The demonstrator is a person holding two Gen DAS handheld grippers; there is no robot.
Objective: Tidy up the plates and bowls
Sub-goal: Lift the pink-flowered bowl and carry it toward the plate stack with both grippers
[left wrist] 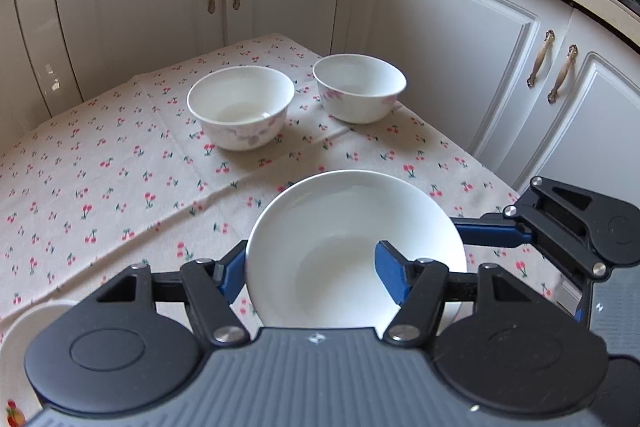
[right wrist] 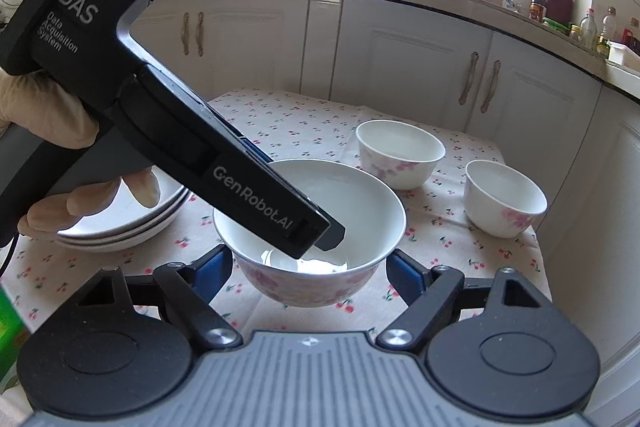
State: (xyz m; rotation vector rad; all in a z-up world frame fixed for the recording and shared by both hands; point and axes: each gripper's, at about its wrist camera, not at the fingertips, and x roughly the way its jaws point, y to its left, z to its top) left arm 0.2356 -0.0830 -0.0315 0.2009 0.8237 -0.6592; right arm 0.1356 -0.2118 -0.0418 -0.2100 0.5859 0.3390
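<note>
Left tool (left wrist: 311,261) straddles the wall of the nearest floral bowl (right wrist: 360,215), one blue finger (left wrist: 390,275) inside and the other outside. At far left we see stacked white plates (right wrist: 120,231) on the table (left wrist: 100,187), half hidden by the person's hand (right wrist: 60,123). The right tool (right wrist: 310,269) flanks that bowl's base with wide jaws. We cannot tell whether either tool's pads actually press on it. Two more floral bowls (right wrist: 400,155) (right wrist: 504,199) stand apart farther right, on the cherry-print cloth (right wrist: 440,247).
</note>
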